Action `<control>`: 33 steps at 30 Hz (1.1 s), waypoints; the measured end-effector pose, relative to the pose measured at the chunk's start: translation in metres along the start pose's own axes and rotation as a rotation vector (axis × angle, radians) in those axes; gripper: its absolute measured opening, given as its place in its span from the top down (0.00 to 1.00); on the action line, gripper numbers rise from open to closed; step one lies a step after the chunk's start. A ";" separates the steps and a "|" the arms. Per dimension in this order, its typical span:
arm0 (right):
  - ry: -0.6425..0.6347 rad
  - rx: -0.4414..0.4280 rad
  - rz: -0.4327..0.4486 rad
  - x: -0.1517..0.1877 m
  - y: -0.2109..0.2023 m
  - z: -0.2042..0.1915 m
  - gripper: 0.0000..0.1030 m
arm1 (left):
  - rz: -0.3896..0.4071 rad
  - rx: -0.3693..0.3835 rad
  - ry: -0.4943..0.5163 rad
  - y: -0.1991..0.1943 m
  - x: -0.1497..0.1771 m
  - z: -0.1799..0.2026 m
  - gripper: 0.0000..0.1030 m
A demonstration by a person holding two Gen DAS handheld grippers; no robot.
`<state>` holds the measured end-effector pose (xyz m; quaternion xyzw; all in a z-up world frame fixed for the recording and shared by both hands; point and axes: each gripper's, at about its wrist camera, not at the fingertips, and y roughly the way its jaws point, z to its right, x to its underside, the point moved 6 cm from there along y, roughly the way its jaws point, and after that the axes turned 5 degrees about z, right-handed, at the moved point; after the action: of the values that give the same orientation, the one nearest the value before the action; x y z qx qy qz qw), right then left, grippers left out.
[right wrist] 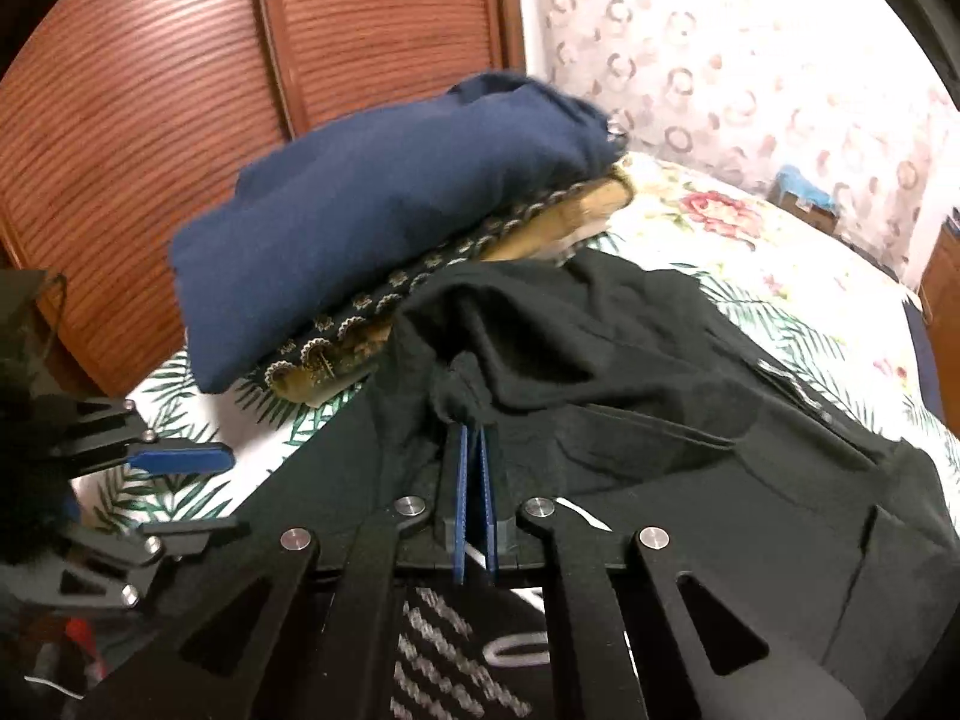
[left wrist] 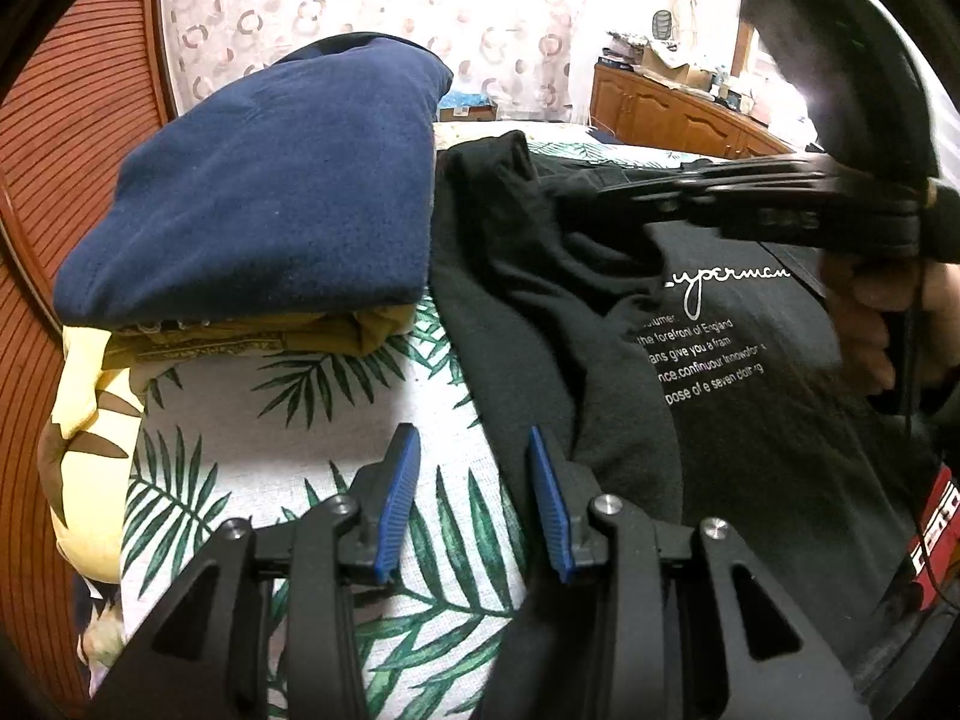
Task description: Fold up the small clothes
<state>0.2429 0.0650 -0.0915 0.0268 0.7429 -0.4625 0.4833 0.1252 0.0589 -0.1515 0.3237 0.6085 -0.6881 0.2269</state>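
A black T-shirt [left wrist: 750,420] with white lettering lies spread on the leaf-print bedsheet [left wrist: 252,420]. In the right wrist view it fills the middle, rumpled, with a fold of cloth [right wrist: 462,390] bunched at the tips of my right gripper [right wrist: 473,431]. Its blue pads are pressed together on that fold. The left wrist view shows the right gripper [left wrist: 576,198] reaching in from the right, a hand on its handle. My left gripper [left wrist: 471,438] hovers at the shirt's left edge, jaws apart with nothing between them; it also shows as the left gripper [right wrist: 204,492] at the left side of the right wrist view.
A stack of folded clothes sits just left of the shirt, a navy garment [left wrist: 270,192] on top of a mustard patterned one [right wrist: 336,324]. A wooden headboard [right wrist: 150,90] stands behind it. A yellow pillow [left wrist: 90,450] lies at the left, a wooden cabinet [left wrist: 660,108] far right.
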 end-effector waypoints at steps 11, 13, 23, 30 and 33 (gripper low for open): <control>0.080 0.072 0.019 0.043 -0.070 0.032 0.99 | 0.005 0.000 -0.005 0.000 -0.001 -0.001 0.65; 0.094 0.107 0.014 0.052 -0.084 0.040 0.99 | 0.005 0.000 -0.005 0.000 -0.001 -0.001 0.65; 0.121 0.164 0.076 0.037 -0.103 0.054 0.73 | 0.022 -0.019 -0.004 -0.003 -0.003 -0.001 0.65; 0.114 0.189 0.068 0.036 -0.102 0.062 0.71 | 0.097 0.023 0.016 -0.018 -0.043 0.020 0.65; 0.124 0.234 0.073 0.043 -0.117 0.084 0.51 | 0.118 0.051 0.044 -0.017 -0.076 0.037 0.65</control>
<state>0.2211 -0.0796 -0.0552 0.1386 0.7109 -0.5253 0.4465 0.1590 0.0189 -0.0826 0.3796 0.5756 -0.6815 0.2452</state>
